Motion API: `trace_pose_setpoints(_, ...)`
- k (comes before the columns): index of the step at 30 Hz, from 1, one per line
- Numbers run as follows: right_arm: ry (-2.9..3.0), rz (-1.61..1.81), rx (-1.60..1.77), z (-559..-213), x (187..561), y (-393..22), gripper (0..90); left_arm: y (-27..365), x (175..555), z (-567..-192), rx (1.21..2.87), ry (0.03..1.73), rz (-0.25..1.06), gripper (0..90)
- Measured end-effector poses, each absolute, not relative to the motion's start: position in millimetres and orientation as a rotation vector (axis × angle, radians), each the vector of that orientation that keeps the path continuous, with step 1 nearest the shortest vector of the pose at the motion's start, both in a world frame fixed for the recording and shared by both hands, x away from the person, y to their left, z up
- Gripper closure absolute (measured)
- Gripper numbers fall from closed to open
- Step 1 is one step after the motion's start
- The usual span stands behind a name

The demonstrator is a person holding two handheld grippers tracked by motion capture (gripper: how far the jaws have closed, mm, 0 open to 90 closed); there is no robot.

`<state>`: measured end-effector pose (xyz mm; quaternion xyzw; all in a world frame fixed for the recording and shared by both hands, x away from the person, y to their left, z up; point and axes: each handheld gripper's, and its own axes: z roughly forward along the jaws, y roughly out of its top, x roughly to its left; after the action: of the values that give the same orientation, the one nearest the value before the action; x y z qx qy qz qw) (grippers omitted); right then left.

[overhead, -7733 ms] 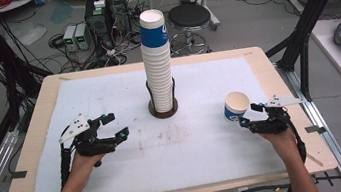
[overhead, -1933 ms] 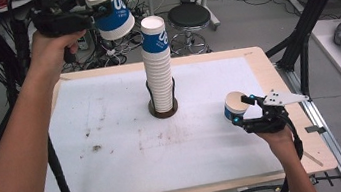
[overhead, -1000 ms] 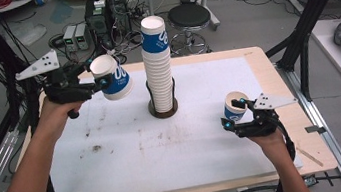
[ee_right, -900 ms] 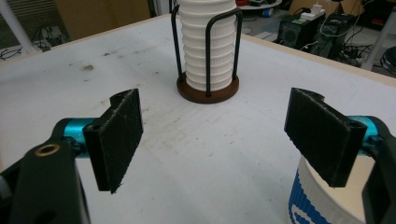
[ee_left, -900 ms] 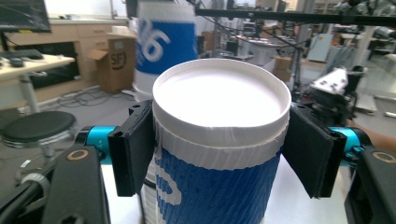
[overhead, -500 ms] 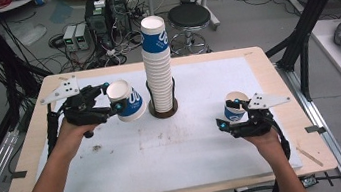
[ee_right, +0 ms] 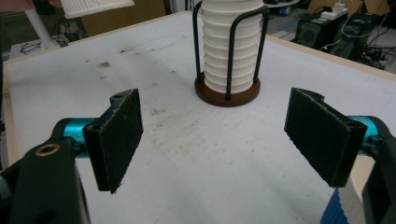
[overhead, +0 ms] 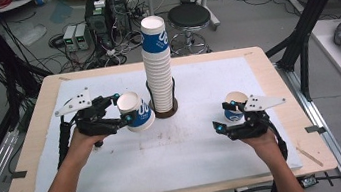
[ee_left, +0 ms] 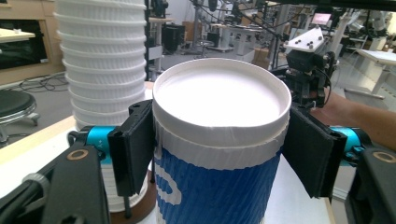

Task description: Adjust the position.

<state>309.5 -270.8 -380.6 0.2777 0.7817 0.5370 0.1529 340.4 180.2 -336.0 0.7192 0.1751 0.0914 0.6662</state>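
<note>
Right in the middle of the white table [overhead: 120, 184] stands a tall stack of cups [overhead: 158, 67], and it sits in a round brown holder [overhead: 164, 111] with thin black bars going up its sides.

Just to the left of the stack, the left gripper [overhead: 122, 119] has a blue and white paper cup [overhead: 136, 112]. Its two black jaws are closed on the cup, one on each side, just under the white rim. In the left gripper view the cup [ee_left: 219, 154] stands nearly straight up with its open mouth on top, and the stack [ee_left: 103, 70] is close behind it. From the high view the cup leans a little and looks to be held up off the table, though that is hard to tell for sure.

Well to the right of the stack, and nearer the person, is the right gripper [overhead: 227, 127]. In the right gripper view its jaws stand wide apart with nothing between them, and the holder [ee_right: 227, 93] is farther off past them. A second blue and white cup [overhead: 235, 106] stands on the table just beside this gripper, on the side away from the person. A bit of its blue ribbed side [ee_right: 337, 210] peeks in at the bottom corner of the right gripper view.
</note>
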Motion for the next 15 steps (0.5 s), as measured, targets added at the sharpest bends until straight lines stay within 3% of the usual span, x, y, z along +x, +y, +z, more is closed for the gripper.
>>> trace_pose_setpoints(15, 2.334, 1.591, 0.719, -384, 306, -250, 20.0, 165, 333, -356, 1.630, 0.369, 0.153, 30.0)
